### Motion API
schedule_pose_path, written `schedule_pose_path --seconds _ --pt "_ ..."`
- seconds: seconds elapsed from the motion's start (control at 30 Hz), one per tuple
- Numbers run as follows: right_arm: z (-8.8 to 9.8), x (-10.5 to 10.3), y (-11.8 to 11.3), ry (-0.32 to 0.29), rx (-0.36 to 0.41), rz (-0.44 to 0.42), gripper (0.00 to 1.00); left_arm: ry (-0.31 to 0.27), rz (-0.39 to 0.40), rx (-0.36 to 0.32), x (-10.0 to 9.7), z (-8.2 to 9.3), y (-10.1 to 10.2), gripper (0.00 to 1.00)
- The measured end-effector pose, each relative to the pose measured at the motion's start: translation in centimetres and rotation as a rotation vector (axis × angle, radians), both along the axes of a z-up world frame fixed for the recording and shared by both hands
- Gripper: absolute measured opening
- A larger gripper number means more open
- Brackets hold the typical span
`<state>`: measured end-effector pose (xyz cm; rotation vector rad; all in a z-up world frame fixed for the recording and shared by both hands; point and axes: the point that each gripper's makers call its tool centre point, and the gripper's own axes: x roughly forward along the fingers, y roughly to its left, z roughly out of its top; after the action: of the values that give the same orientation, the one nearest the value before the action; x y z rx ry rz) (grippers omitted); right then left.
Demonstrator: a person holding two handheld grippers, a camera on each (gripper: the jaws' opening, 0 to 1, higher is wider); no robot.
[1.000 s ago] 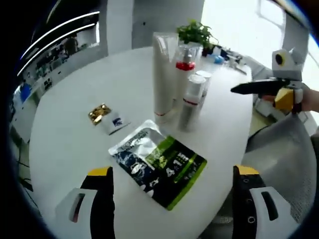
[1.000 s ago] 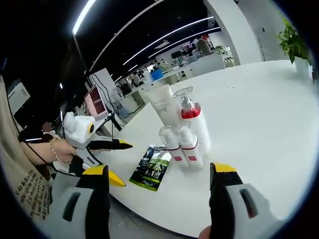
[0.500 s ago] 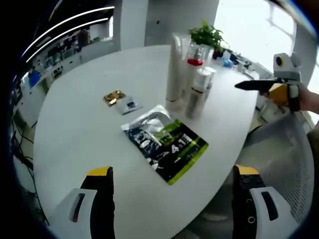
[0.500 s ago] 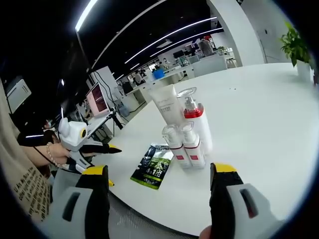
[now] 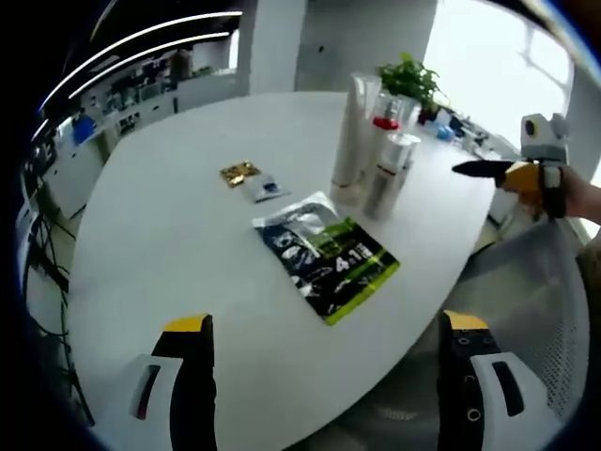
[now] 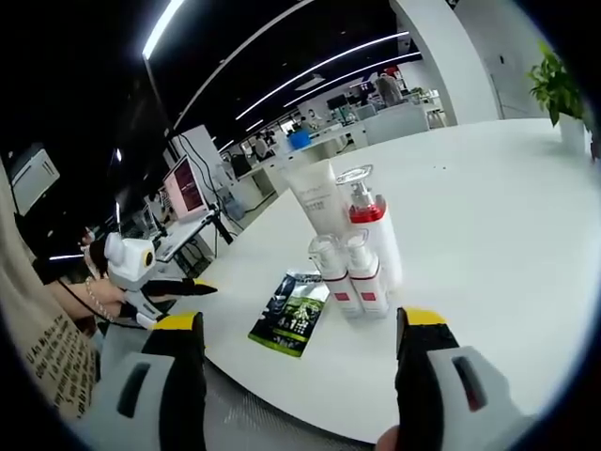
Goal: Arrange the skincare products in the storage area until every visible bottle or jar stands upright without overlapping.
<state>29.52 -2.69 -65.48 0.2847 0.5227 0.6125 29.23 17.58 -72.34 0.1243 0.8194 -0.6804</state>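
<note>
On the big white round table (image 5: 169, 244), a tall white squeeze tube (image 6: 313, 197), a clear pump bottle with a red collar (image 6: 369, 230) and two small clear-capped bottles with red bands (image 6: 352, 277) stand upright, close together, well in from the edge. A flat green and black foil pouch (image 5: 326, 254) lies near the table's edge. The left gripper (image 5: 324, 376) and right gripper (image 6: 300, 371) are both wide open, holding nothing

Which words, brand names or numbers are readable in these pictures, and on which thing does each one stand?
"4 1": large white figures on the pouch, left gripper view; its other print is blurred.
Tube: grey lines of text, too small to read.
Small bottles: red bands, no readable text.
</note>
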Motion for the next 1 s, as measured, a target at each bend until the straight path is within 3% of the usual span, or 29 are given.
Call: schedule_pose_path --seconds 1.0 --pt "-0.42 -0.24 0.08 0.015 -0.011 0.003 0.84 0.016 0.002 0.019 -0.09 -0.19 0.31 0.97"
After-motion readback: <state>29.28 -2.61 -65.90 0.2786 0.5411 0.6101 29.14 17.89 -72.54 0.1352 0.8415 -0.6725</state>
